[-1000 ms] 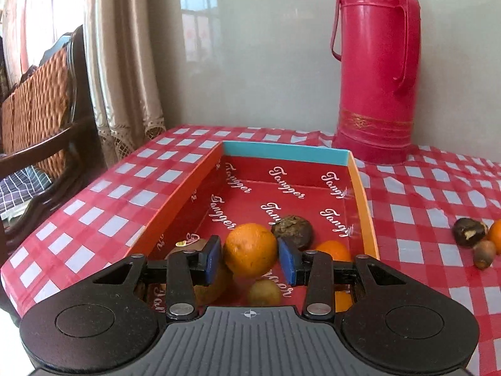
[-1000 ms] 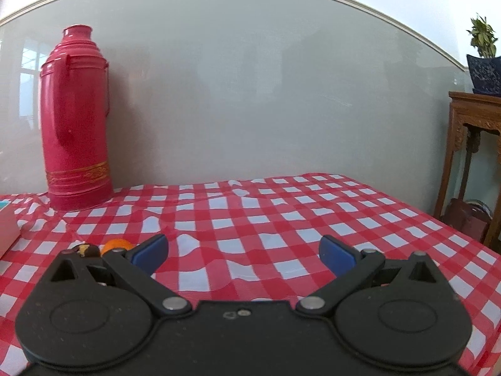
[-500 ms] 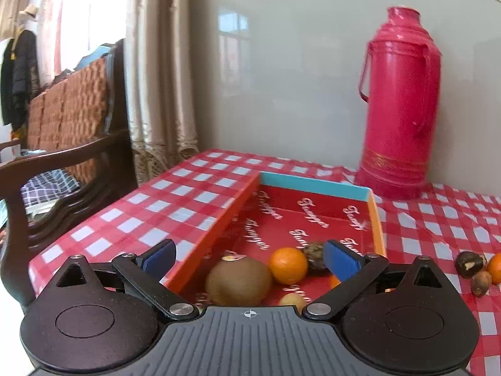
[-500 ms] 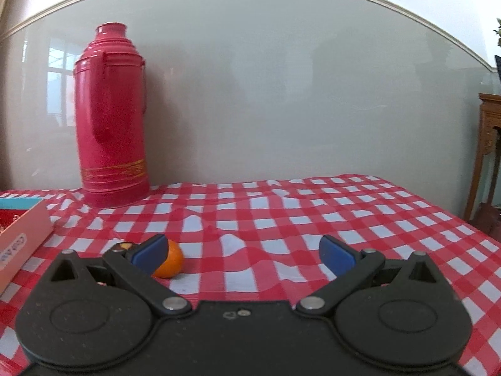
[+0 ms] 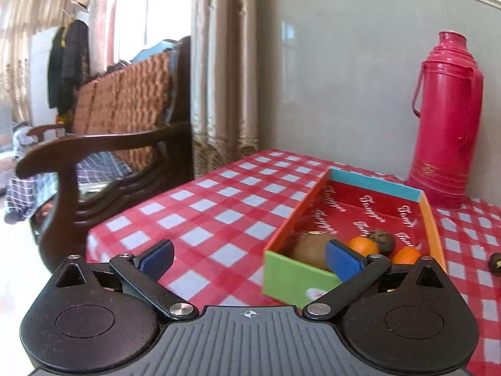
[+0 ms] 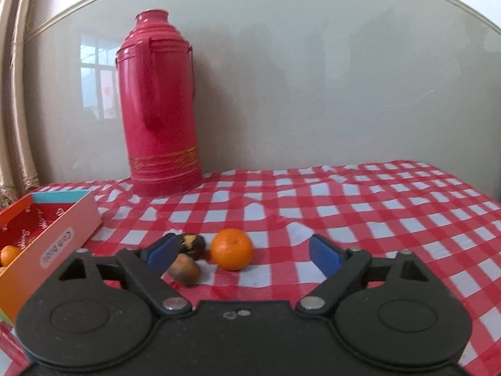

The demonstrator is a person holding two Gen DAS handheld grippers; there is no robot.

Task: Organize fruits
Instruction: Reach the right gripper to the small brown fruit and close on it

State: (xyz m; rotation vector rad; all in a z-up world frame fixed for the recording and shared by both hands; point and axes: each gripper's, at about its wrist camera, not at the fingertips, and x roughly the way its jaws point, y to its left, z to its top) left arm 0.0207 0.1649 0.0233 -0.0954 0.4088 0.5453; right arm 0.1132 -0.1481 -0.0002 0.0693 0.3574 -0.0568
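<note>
Our left gripper (image 5: 249,258) jaws just opened wide, empty, beside the box (image 5: 297,277) holding fruit. Our right gripper (image 6: 242,252) jaws, closing, are ajar around the orange (image 6: 232,249) on the tablecloth (image 6: 360,206), not touching it.

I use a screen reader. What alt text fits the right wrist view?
Open right tongs face an orange lying on a red checked tablecloth, with two small brown fruits at its left. A red thermos stands by the wall behind, and a colourful box sits at far left.
</note>
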